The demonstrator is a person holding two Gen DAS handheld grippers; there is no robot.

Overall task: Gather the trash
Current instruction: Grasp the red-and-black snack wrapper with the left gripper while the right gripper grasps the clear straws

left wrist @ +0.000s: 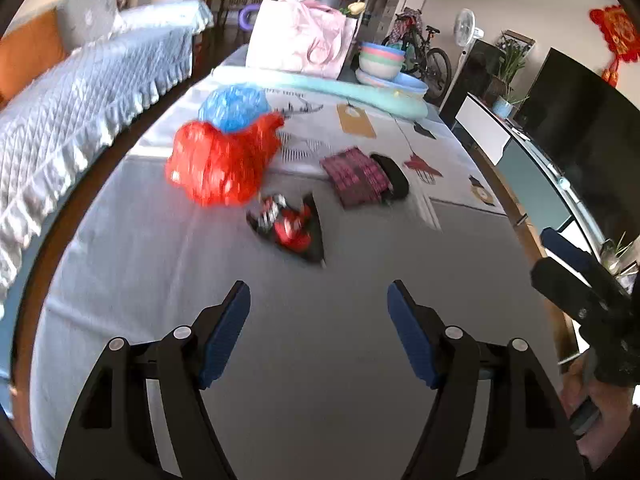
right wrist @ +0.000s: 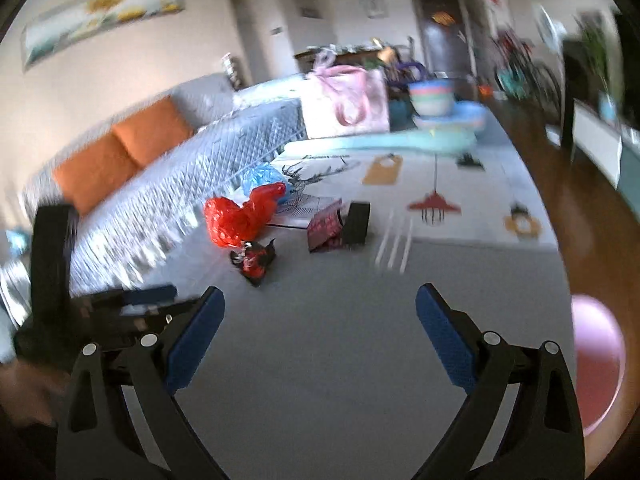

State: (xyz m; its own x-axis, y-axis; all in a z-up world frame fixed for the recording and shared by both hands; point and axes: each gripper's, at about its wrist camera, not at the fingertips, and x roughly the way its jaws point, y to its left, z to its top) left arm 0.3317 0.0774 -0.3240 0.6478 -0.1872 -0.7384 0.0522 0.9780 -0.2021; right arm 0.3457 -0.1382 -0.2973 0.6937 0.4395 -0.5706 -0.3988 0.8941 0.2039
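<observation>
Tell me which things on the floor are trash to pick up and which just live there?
Trash: red plastic bag, blue plastic bag, crumpled red-and-black wrapper, red patterned box.

Just there: pink tote bag, stacked bowls, sofa, bicycle, fan.

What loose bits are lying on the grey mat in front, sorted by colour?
Red bag: 1
Blue bag: 1
Red-and-black wrapper: 1
Plaid packet: 1
Black piece: 1
Total: 5
</observation>
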